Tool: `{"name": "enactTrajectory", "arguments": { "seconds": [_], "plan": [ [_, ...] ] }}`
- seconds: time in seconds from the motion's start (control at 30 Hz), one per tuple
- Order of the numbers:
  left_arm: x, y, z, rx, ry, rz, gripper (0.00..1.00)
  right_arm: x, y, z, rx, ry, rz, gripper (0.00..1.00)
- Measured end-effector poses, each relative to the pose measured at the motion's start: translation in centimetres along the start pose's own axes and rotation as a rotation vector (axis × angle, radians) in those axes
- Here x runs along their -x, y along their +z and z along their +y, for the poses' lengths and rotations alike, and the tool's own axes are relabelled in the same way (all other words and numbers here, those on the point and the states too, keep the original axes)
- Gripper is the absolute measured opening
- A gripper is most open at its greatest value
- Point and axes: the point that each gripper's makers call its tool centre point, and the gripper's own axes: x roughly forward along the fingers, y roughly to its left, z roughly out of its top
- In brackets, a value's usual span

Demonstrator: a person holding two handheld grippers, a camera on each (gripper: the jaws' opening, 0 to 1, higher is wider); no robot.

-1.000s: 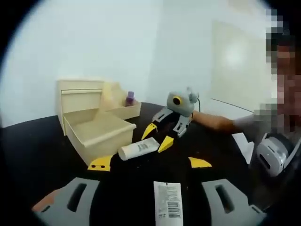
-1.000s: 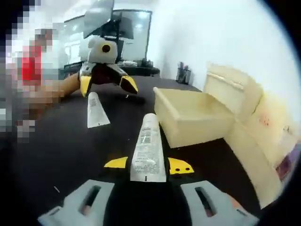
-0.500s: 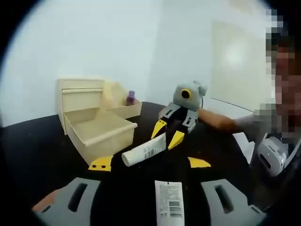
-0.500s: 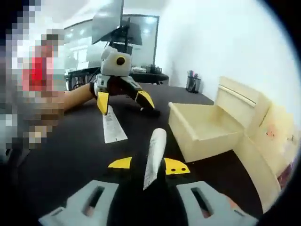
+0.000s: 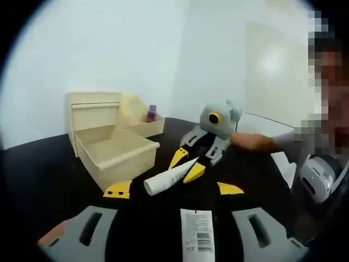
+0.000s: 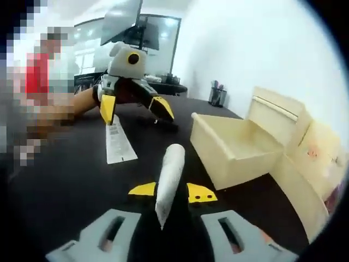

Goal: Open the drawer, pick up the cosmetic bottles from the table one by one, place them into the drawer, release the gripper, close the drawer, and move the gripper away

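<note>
The right gripper [image 6: 166,191] is pinching a white cosmetic tube [image 6: 168,176] between its yellow-tipped jaws, the tube lifted off the black table [image 6: 71,180] and pointing forward with its round cap away from the camera. In the left gripper view the same gripper [image 5: 186,164] is showing from the front, holding that tube [image 5: 166,180] tilted, cap end toward the near left, just to the right of the open drawer [image 5: 114,153].

The left gripper [image 5: 173,189] is hovering with its jaws spread wide apart, gripping nothing. A second white tube [image 5: 196,232] with a barcode label is lying flat on the table between the jaws, near the camera. In the right gripper view this gripper [image 6: 133,106] is sitting at the far left, with the flat tube [image 6: 117,143] lying under its left tip.

The pale wooden drawer [image 6: 234,150] is standing pulled out of its small cabinet [image 5: 94,112]. A purple bottle [image 5: 151,113] is sitting in a tray [image 5: 143,128] beside the cabinet, on its far right.
</note>
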Motion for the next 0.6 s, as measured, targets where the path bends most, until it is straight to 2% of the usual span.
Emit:
{"name": "enactTrajectory", "arguments": {
  "seconds": [0.1,0.27,0.37,0.47,0.6],
  "plan": [
    [0.0,0.1,0.1,0.001,0.001,-0.001,0.6,0.0,0.3,-0.3,0.009,-0.011,-0.005,0.09],
    [0.2,0.5,0.0,0.009,0.01,-0.019,0.59,0.3,1.2,-0.7,0.084,-0.031,-0.01,0.07],
    [0.5,0.9,0.4,0.027,0.018,-0.039,0.59,0.7,2.7,-0.6,0.145,-0.048,-0.031,0.07],
    [0.8,2.1,0.4,0.059,0.017,-0.095,0.62,1.1,3.9,-0.9,0.198,-0.088,-0.054,0.07],
    [1.4,3.3,0.8,0.084,0.03,-0.159,0.65,2.0,5.6,-1.6,0.299,-0.183,-0.093,0.07]
  ]
}}
